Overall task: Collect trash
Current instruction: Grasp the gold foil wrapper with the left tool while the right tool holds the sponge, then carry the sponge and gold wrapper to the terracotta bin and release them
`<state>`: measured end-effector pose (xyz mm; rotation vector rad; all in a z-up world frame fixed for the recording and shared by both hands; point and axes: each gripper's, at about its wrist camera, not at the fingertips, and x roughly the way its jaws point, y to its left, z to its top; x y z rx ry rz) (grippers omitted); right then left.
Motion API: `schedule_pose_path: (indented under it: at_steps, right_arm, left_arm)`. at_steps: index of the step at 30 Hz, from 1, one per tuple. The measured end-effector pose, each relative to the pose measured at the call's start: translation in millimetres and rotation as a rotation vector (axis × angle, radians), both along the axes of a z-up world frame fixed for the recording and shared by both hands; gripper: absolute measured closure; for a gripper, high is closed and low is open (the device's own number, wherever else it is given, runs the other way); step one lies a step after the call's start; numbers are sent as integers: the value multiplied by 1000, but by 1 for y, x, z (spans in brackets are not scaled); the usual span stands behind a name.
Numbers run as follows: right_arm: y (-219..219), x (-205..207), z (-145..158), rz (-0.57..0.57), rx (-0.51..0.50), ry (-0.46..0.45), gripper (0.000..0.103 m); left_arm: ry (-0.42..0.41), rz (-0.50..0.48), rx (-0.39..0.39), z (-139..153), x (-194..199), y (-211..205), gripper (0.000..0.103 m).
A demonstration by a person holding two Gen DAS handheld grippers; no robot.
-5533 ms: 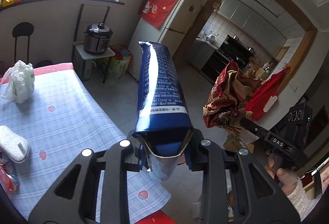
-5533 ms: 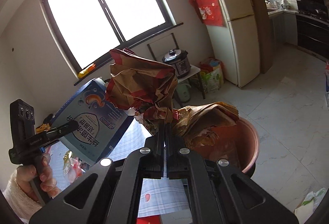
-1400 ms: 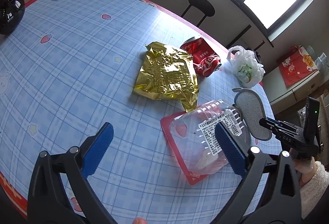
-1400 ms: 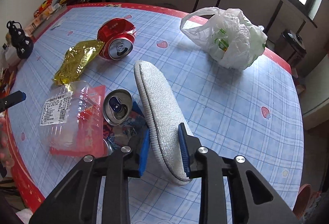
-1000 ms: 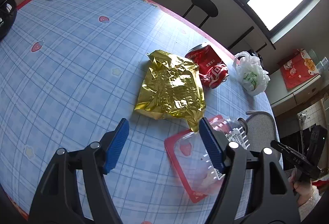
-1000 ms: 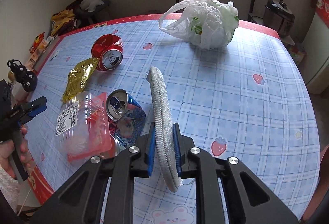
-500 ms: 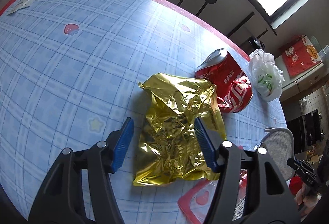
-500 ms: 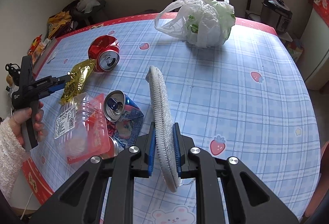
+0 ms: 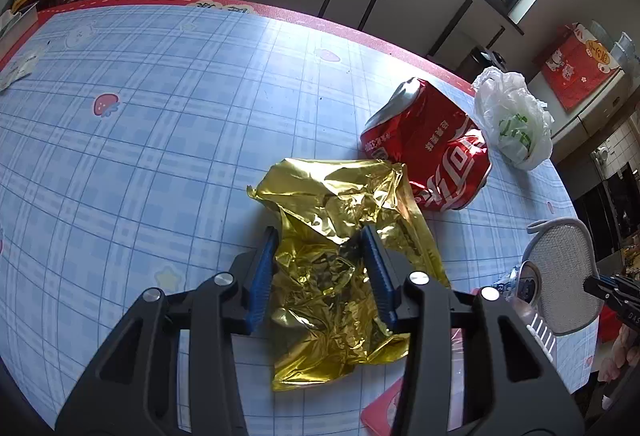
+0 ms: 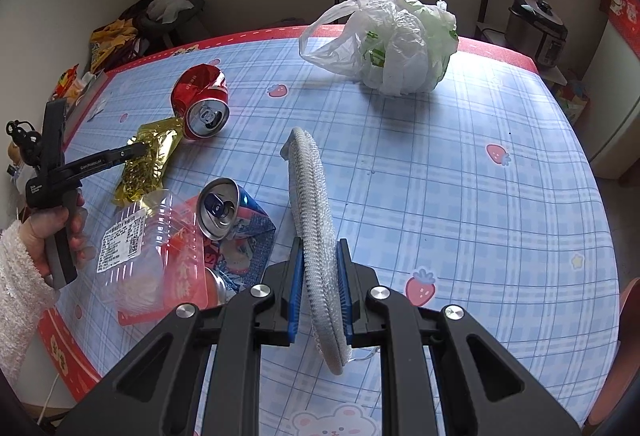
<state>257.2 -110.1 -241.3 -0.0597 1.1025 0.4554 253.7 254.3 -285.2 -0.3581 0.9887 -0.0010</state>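
Your left gripper (image 9: pixel 320 256) sits open astride the gold wrapper (image 9: pixel 340 264) beside the red can (image 9: pixel 432 151); your right gripper (image 10: pixel 319 286) clamps the grey pad (image 10: pixel 314 220).

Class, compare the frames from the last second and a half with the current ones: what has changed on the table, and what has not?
The left gripper moved from the clear plastic tray to the gold foil wrapper and narrowed its jaws around it. The right gripper closed on the grey mesh pad. The red cola can and white plastic bag stayed put.
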Motion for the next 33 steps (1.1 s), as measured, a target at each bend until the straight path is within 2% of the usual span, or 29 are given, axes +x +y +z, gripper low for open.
schedule_pose_path:
  at_steps: [9,14,18,22,26,30,33]
  right_arm:
    - [1,-10,15,0,47,-36,87]
    - [-7,-16,38,-19,91,-80,87]
    - [-22,-25,59,-47,133,-123,87]
    - [-48,-38,83,-90,172,-181,87]
    - [-86,-56,105,-152,221,-240,87]
    - [-139,-79,122,-230,282,-298,87]
    - [-182,-97,129,-289,287,-340,87]
  left_arm:
    - [-103,33,16,47,-25,8,64]
    - [-168,58,49,87,-46,9,64]
    - [-220,42,92,125,-61,-6,64]
    - [-274,6,138,164,-74,-35,63]
    - [-317,-29,143,196,-85,-72,63]
    - [-340,-87,148,219,-89,-122,63]
    - [-352,-140,141,230,-91,-166,63]
